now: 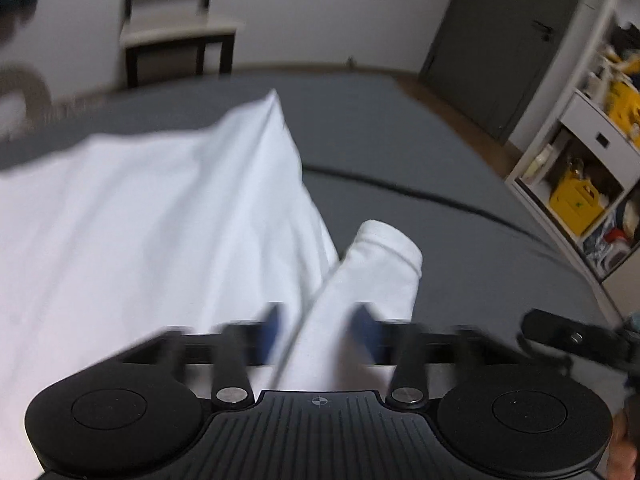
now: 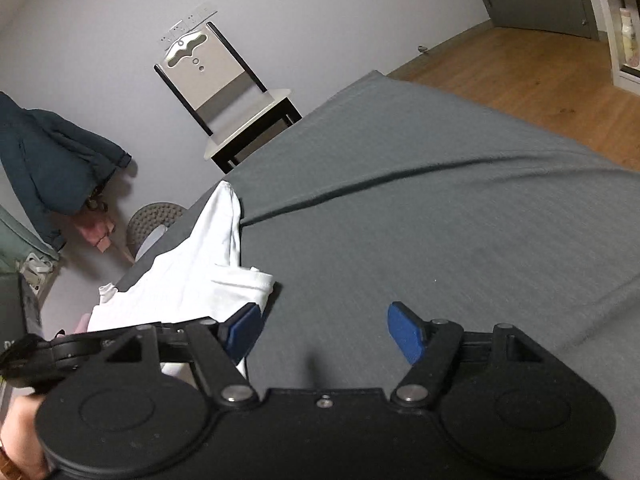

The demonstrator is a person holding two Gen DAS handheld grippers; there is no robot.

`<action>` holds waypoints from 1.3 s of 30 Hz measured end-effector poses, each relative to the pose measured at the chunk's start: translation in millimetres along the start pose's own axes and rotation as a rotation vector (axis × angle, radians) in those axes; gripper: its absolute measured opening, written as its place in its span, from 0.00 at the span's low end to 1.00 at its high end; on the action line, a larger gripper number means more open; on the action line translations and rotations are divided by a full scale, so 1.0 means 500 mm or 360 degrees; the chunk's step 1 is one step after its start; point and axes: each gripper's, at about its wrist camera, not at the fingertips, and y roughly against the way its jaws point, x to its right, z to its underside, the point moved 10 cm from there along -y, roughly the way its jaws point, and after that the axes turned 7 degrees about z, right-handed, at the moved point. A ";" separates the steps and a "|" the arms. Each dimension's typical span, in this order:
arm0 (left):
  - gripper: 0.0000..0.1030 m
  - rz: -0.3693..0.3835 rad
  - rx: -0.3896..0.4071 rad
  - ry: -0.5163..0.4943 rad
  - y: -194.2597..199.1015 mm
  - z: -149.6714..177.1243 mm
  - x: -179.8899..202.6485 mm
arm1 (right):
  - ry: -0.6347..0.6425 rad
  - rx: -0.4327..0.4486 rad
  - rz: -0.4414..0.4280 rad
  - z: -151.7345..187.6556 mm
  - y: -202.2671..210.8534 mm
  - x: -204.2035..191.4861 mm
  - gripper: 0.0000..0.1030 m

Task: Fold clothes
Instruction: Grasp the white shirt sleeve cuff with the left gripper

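White cotton: a soft, creased white garment (image 1: 152,216) lies on the grey ribbed bed cover (image 2: 440,208), a rolled sleeve cuff (image 1: 384,248) jutting out.
Left tool (image 1: 318,332): blue pads part-way apart with the sleeve cloth between them; motion blur hides whether they pinch it.
Right tool (image 2: 324,330): pads spread wide, holding nothing, above bare cover just beside the garment.
Cut off: the garment's near edge, behind the black tool bodies.
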 end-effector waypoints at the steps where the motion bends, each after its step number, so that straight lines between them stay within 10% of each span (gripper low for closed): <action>1: 0.06 0.0043 0.0015 0.0019 0.000 -0.001 0.004 | -0.0010 -0.0007 0.0001 0.001 0.006 0.007 0.68; 10: 0.02 0.0363 0.0618 0.0251 0.206 -0.041 -0.041 | -0.0089 -0.0044 -0.0052 0.011 0.027 0.009 0.69; 16: 0.02 -0.0052 0.0853 0.0517 0.308 0.009 -0.212 | -0.0069 -0.0082 -0.0111 0.019 0.036 -0.012 0.71; 23: 0.03 -0.0412 0.0761 0.0839 0.316 0.135 -0.362 | 0.0013 -0.0126 -0.0189 0.025 0.043 -0.034 0.71; 28: 0.03 0.0230 0.1334 0.0799 0.414 0.112 -0.310 | -0.0011 -0.0182 -0.0169 0.038 0.030 -0.026 0.71; 33: 0.03 -0.0110 0.1105 0.1034 0.394 0.172 -0.405 | 0.0022 -0.0202 -0.0201 0.042 0.033 -0.038 0.71; 39: 0.08 -0.0016 0.0898 0.0961 0.361 0.203 -0.374 | 0.0073 -0.0232 -0.0200 0.053 0.029 -0.047 0.71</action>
